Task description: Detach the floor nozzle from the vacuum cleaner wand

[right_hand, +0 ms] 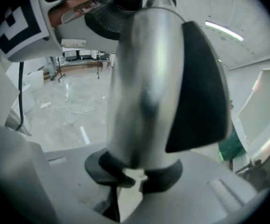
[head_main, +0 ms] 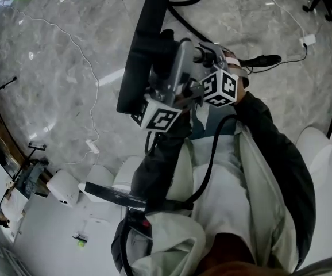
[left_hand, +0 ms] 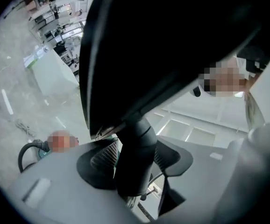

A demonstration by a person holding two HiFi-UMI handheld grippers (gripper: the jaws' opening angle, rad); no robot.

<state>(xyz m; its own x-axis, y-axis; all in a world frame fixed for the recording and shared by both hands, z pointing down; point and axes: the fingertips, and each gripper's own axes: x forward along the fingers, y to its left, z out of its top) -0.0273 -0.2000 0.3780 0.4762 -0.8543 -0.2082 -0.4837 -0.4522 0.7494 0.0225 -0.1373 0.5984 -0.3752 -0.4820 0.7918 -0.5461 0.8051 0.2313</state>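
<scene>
Pads of left gripper [left_hand: 134,164] pinch the round black plastic neck of the wide black floor nozzle [left_hand: 172,41]. The right gripper [right_hand: 134,174] is clamped narrow on the smooth silver metal wand [right_hand: 144,78], which carries a black plastic wedge. Both hands are raised close before the chest, dark sleeves [head_main: 275,142] bent up, marker cubes side by side. The nozzle sits left of the wand; their joint is unclear. Below is a glossy grey marble floor [head_main: 51,68], with a small white plug [head_main: 308,39] far right.
</scene>
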